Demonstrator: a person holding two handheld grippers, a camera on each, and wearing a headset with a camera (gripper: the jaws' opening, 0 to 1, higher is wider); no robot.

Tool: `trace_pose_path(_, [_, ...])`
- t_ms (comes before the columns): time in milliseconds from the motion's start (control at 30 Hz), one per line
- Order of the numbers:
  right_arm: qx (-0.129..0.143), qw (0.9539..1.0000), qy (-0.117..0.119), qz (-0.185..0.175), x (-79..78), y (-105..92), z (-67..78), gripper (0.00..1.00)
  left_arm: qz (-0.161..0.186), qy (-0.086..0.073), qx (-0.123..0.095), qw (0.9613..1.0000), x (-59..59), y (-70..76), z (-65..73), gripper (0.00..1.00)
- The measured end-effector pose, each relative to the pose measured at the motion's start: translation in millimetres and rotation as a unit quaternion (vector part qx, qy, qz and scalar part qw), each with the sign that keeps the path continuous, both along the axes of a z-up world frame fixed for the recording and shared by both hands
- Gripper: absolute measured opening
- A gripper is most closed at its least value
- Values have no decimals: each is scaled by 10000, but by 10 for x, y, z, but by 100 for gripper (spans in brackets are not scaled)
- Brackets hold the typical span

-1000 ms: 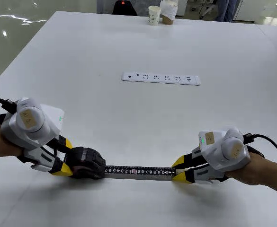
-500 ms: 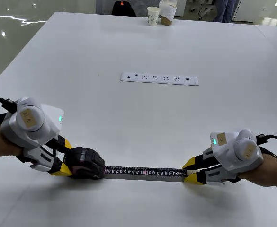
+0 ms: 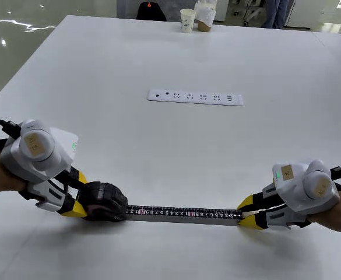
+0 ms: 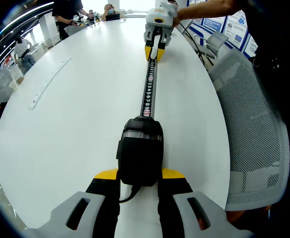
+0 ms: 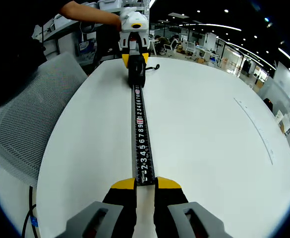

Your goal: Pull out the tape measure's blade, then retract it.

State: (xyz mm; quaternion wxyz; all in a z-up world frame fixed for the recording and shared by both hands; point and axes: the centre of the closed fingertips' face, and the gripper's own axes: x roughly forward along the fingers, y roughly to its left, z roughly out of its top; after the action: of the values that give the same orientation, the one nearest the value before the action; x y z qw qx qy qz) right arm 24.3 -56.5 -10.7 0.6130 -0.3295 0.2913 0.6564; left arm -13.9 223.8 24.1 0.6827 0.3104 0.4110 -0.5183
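As the blade [image 3: 185,213] lies stretched out in a long straight line, the tape measure's case [image 3: 102,201] is held tight between the yellow jaws of the left gripper [image 3: 80,194]. It is kept low over the white table [image 3: 158,64], close to the person. The free end of the blade is pinched by the right gripper [image 3: 246,212], whose jaws are closed on it. The blade runs just over the table between the two grippers, with its numbers facing up.

The case is judged to be hard, chunky and a bit heavy. It can be squeezed firmly by its flat sides without harm, and its rubbery-looking skin is likely to stop it from slipping.

The blade is thin and is thought to be metal. It should be stiff along its length, but it could be bent or kinked if it is twisted or pushed sideways. It is best held at the very tip, as it is now. A hook at the tip cannot be made out.

A spring inside is expected to pull the blade back hard. If the tip is let go all at once, the blade may whip back fast, so it should be fed back slowly.

A power strip [image 3: 194,97] and a paper cup [image 3: 187,19] are seen farther up the table, well apart from the work.
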Motion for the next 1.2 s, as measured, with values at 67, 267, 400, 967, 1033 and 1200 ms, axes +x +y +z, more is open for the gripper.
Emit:
trace_pose_path(67, [-2,10000,15,-19,-10,-26,4,9,-1,-1,6,10000,-3,0,1,22])
trace_pose_path(267, [-12,10000,16,-30,-8,-19,-7,9,-17,6,13,10000,-5,-7,1,23])
trace_pose_path(400, [-69,10000,-1,22,-5,-16,-12,10,-66,-42,0,10000,-4,-8,1,24])
trace_pose_path(967, [-281,9995,-17,142,2,-16,-24,12,-53,-50,-39,10000,7,-19,9,24])
trace_pose_path(1033, [-328,9994,-15,137,7,-27,-35,12,-47,-45,-40,10000,10,-17,8,24])
trace_pose_path(1200, [-339,9993,-23,127,10,-21,-31,12,-40,-32,-31,10000,8,-12,9,25])
